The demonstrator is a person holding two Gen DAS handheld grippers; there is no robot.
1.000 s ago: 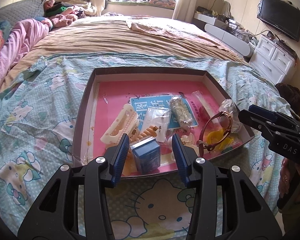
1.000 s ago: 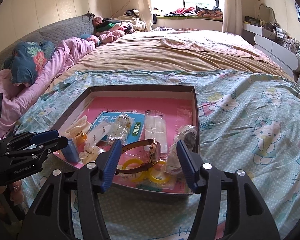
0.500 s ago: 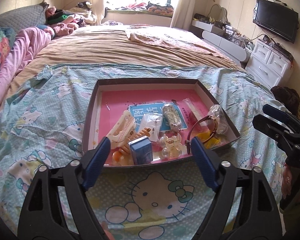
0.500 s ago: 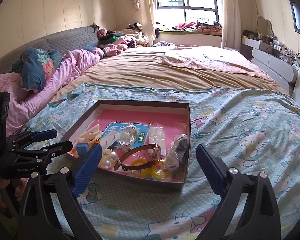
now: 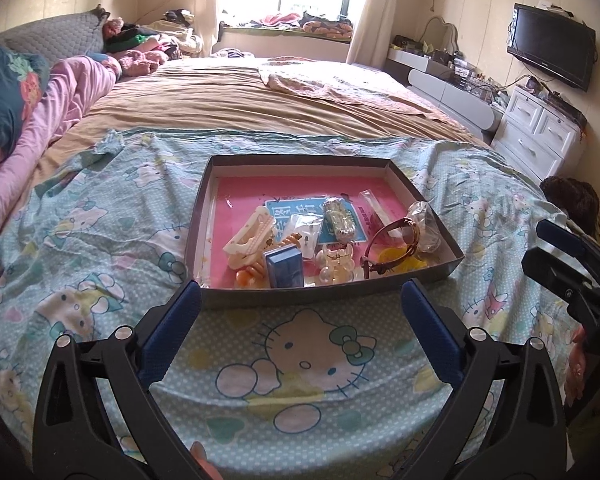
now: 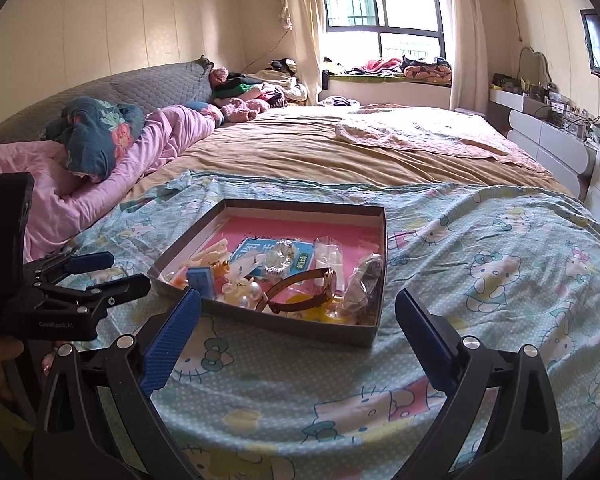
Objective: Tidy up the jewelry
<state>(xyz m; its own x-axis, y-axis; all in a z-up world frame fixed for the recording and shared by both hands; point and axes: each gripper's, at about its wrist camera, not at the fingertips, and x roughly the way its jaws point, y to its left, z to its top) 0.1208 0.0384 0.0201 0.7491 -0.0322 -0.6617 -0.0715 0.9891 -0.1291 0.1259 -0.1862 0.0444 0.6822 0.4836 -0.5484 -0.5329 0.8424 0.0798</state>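
The shallow dark cardboard tray with a pink floor (image 5: 424, 194) lies on the cartoon-cat bedsheet (image 5: 112, 216), just ahead of both tools. It holds one brown-strapped wristwatch (image 6: 300, 288), one small blue box (image 5: 284, 268), one cream hair claw (image 5: 250, 234) and several clear packets. A second ago the left gripper (image 5: 300, 330) was nearly closed around the blue box; now its jaws are opening, wide and empty. The right gripper (image 6: 298, 334) is likewise opening, empty, and drawn back from the watch.
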